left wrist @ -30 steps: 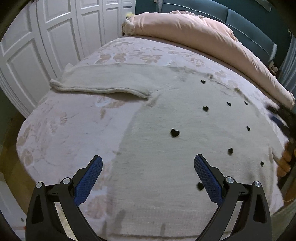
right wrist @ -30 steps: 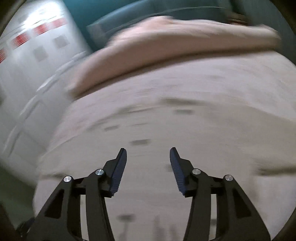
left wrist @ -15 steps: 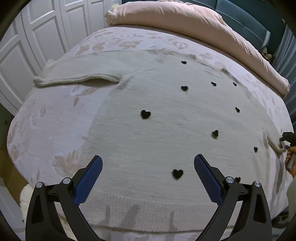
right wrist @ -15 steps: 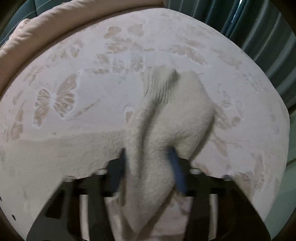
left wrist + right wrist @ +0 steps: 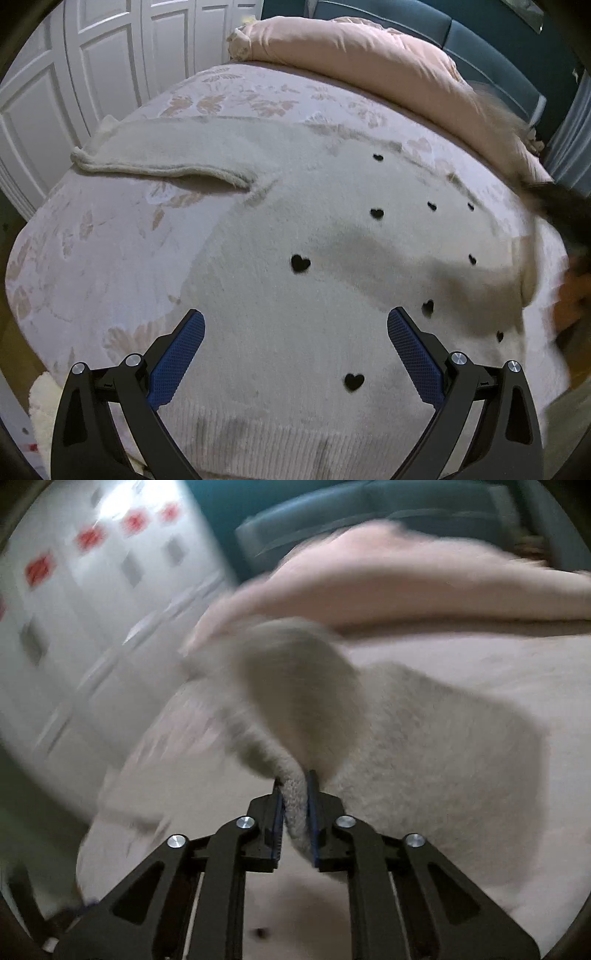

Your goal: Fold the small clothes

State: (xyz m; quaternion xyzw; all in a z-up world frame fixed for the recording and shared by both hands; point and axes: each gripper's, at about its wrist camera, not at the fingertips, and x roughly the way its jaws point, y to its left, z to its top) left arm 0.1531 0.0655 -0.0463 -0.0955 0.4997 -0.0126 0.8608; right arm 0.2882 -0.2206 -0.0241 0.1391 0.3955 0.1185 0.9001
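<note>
Sweater (image 5: 295,295) lay flat on bed (image 5: 92,240), left sleeve (image 5: 166,155) out at 10 o'clock, unfolded. Right gripper (image 5: 295,794) had just closed on right sleeve (image 5: 295,701), lifting it; left gripper (image 5: 295,343) wide open, empty. Folding barely begun

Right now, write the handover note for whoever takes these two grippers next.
Left gripper: open, empty, hovering over the lower body of the sweater, near its ribbed hem.
Right gripper: its jaws have just been closing and are now shut on the sweater's right sleeve, which is lifted off the bed; the view is blurred.
Things: the cream sweater with black hearts lies flat, front up, on the floral bedspread. Its other sleeve lies stretched out toward the white doors.
Done: right sleeve picked up.
Left: lay that sleeve across the body, fold the other sleeve in, then fold the body.
</note>
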